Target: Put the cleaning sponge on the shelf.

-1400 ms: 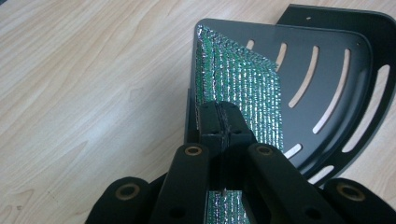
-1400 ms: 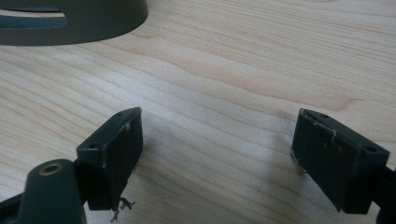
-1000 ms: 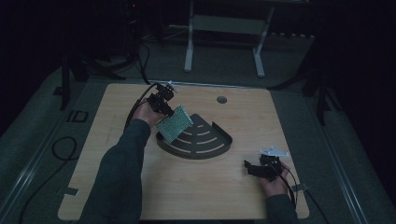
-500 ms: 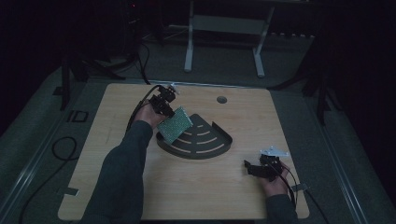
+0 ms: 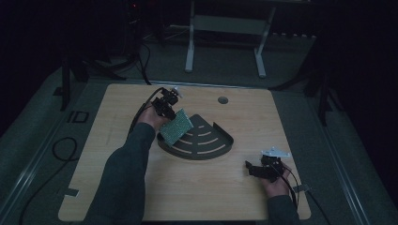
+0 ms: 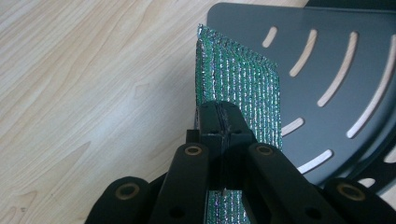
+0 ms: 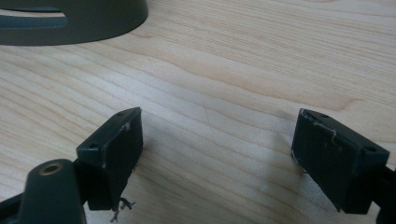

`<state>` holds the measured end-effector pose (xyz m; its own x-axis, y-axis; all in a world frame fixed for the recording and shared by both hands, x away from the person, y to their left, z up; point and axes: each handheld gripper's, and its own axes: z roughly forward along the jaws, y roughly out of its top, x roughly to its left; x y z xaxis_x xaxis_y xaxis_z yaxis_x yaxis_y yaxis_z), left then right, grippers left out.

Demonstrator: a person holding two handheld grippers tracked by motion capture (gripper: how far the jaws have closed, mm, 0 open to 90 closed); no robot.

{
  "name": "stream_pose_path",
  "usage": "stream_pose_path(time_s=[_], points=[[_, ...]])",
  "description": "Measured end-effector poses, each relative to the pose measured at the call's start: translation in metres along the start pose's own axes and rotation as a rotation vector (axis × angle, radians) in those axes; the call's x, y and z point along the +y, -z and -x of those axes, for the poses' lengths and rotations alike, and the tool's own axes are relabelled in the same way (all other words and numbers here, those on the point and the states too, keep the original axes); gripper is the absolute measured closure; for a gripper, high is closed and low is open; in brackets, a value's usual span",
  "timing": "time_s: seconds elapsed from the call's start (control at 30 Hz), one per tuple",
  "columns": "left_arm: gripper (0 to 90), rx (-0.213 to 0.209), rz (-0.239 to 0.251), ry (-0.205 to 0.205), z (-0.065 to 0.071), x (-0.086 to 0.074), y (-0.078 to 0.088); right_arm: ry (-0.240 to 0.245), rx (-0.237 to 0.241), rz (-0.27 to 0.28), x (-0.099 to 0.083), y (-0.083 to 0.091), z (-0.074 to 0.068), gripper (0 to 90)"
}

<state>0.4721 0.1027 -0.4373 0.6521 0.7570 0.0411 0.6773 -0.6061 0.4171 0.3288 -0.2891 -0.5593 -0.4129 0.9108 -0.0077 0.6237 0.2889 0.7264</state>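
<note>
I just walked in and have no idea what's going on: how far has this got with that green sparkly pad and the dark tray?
Done: the left tool has gripped the green scouring pad. In hand: it holds the pad tilted over the left edge of the dark slotted corner tray, apparently not yet laid down. Left, probably: setting it on the tray and letting go. The right tool rests open over the wooden table, holding nothing.

The person wears dark long sleeves (image 5: 126, 173) reaching to the wrists. Each hand carries a black two-jaw gripper: the left gripper (image 5: 165, 107) and the right gripper (image 5: 256, 169). Both bear a pale grey three-cornered plate (image 5: 275, 153) on top and trail a thin black cable (image 5: 294, 183). The matte black fingers (image 7: 116, 149) are blocky, on arms with round brass-coloured rivets (image 6: 193, 150), and frayed threads hang from one edge.
</note>
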Motion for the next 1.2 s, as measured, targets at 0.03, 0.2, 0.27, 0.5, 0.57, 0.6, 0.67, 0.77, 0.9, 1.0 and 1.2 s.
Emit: stream_pose_path(time_s=[0.03, 0.2, 0.27, 0.5, 0.57, 0.6, 0.67, 0.77, 0.9, 1.0, 1.2], points=[[89.8, 0.004, -0.002, -0.001, 0.0, 0.0, -0.002, 0.0, 0.0, 0.0, 0.0, 0.0, 0.0, 16.1], [89.8, 0.014, -0.004, -0.005, 0.001, 0.0, -0.003, 0.0, 0.0, 0.0, 0.0, 0.0, 0.0, 16.1], [89.8, 0.019, -0.01, -0.009, 0.002, 0.0, -0.005, 0.001, 0.0, 0.0, 0.0, 0.0, 0.0, 16.0], [89.7, 0.021, -0.025, -0.018, 0.005, -0.001, -0.009, 0.0, 0.0, 0.0, 0.0, 0.0, 0.0, 16.0], [89.7, 0.024, -0.033, -0.025, 0.006, -0.001, -0.011, 0.0, 0.0, 0.0, 0.0, 0.0, 0.0, 16.0], [89.7, 0.024, -0.033, -0.025, 0.006, -0.001, -0.011, 0.0, 0.0, 0.0, 0.0, 0.0, 0.0, 16.0], [89.7, 0.025, -0.038, -0.028, 0.007, -0.001, -0.012, 0.0, 0.0, 0.0, 0.0, 0.0, 0.0, 16.0], [89.7, 0.028, -0.044, -0.033, 0.009, -0.001, -0.014, 0.0, 0.0, 0.0, 0.0, 0.0, 0.0, 16.1], [89.7, 0.027, -0.05, -0.032, 0.01, -0.001, -0.016, 0.0, 0.0, 0.0, 0.0, 0.0, 0.0, 16.1], [89.6, 0.026, -0.054, -0.034, 0.011, -0.001, -0.017, 0.0, 0.0, 0.0, 0.0, 0.0, 0.0, 16.0], [89.5, 0.027, -0.067, -0.036, 0.011, -0.002, -0.02, 0.0, 0.0, 0.0, 0.0, 0.0, 0.0, 16.1]])
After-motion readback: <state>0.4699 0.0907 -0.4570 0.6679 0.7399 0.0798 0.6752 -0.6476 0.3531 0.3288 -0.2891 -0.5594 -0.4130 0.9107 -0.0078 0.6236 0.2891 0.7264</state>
